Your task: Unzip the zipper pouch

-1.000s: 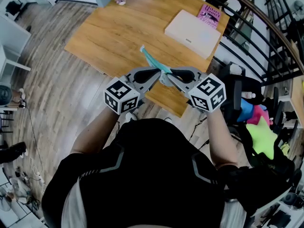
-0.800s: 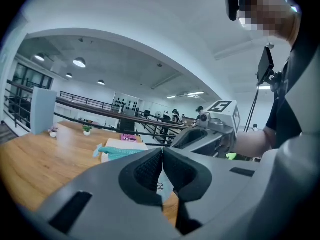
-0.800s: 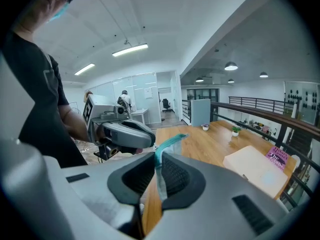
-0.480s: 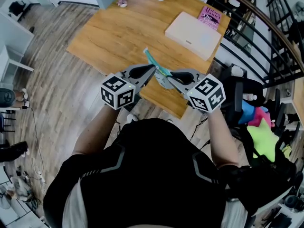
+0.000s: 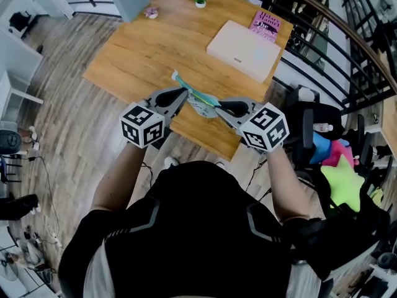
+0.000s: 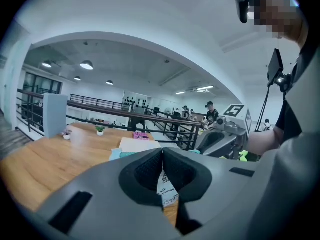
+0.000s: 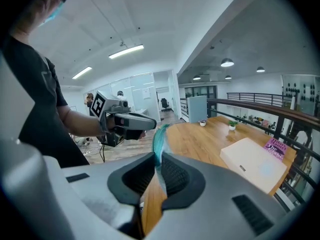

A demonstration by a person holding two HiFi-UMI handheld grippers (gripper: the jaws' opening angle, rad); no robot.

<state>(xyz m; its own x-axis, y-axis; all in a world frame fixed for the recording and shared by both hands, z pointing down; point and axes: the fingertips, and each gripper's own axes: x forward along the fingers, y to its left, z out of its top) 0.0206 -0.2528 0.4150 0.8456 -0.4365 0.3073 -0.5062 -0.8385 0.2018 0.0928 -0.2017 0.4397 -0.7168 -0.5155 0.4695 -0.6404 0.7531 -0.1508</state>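
While you hold both tools up over the near edge of the wooden table (image 5: pixel 139 48), the zipper pouch (image 5: pixel 197 99) hangs stretched between them. Your left gripper (image 6: pixel 162 151) has its jaws pressed together on a thin part of the pouch. A white printed label (image 6: pixel 167 191) dangles just below the pads, and teal fabric peeks out to either side of the tips. Whether the pinched part is the zip pull, you cannot tell. Your right gripper (image 7: pixel 156 159) is clamped on the pouch's teal edge, which stands up as a narrow strip above the jaws and runs toward the left gripper's tips. The two sets of tips face each other, close together. Beyond the right gripper's jaws a white box (image 5: pixel 243 49) lies on the table, with a pink book (image 5: pixel 263 22) just past it. A small potted plant (image 5: pixel 200 0) sits far ahead of the left gripper's tips.
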